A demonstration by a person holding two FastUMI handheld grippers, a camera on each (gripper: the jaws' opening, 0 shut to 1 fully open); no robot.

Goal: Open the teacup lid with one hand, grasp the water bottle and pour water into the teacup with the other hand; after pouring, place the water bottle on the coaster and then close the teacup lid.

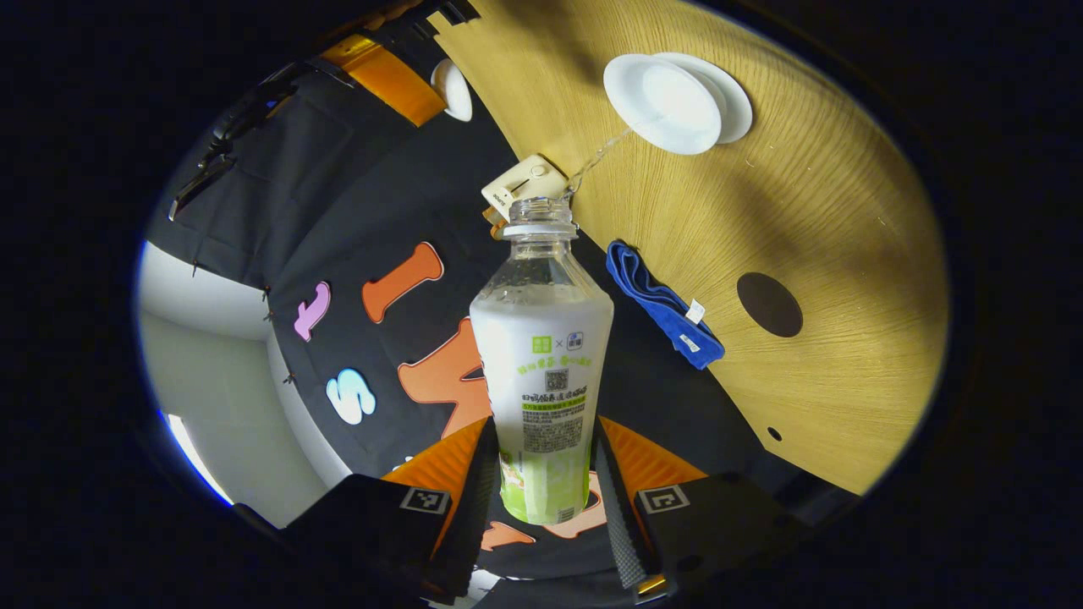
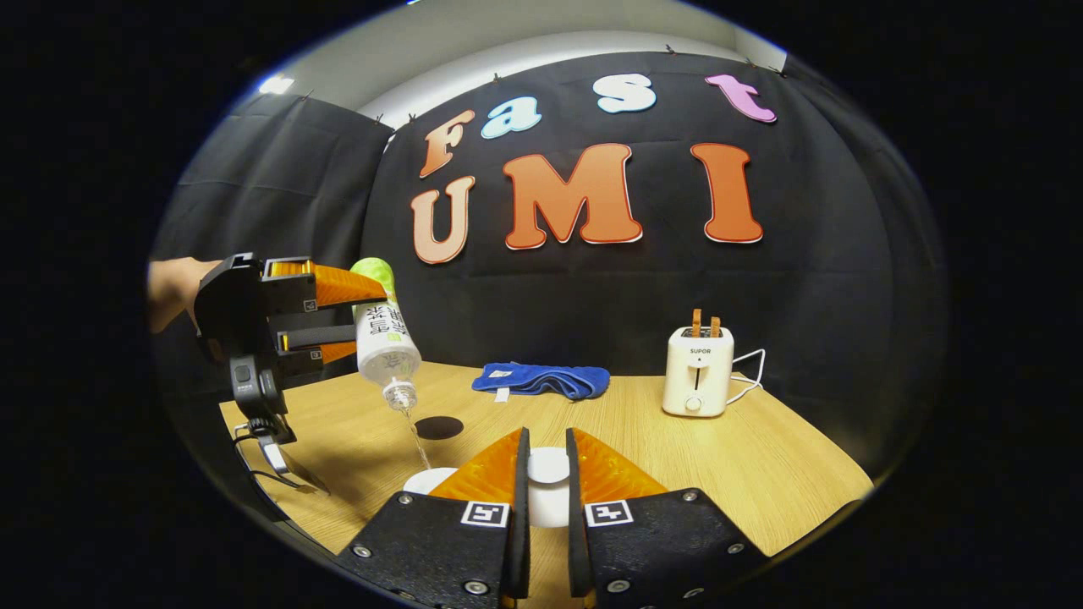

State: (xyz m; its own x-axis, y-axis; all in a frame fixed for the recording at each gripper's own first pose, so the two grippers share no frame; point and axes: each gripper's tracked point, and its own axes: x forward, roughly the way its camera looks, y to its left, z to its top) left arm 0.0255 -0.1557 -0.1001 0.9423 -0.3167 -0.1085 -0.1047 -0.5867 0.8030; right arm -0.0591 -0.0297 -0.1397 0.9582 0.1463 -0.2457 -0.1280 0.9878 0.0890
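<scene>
My left gripper (image 1: 543, 440) is shut on a clear water bottle (image 1: 541, 338) with a white and green label, uncapped and tipped mouth-down. A thin stream of water (image 1: 602, 152) runs from its mouth into the open white teacup (image 1: 668, 106) on the wooden table. In the right gripper view the left gripper (image 2: 368, 320) holds the tilted bottle (image 2: 385, 338) above the teacup (image 2: 426, 480), with a hand behind it. My right gripper (image 2: 546, 440) is shut on the white teacup lid (image 2: 548, 467), lifted beside the cup. The dark round coaster (image 2: 438, 427) lies bare behind the cup.
A folded blue cloth (image 2: 541, 381) lies at the back of the table (image 2: 761, 457), near the coaster (image 1: 768, 304). A white toaster (image 2: 698, 372) with a cord stands at the back right. The booth's black cloth wall rises behind the table.
</scene>
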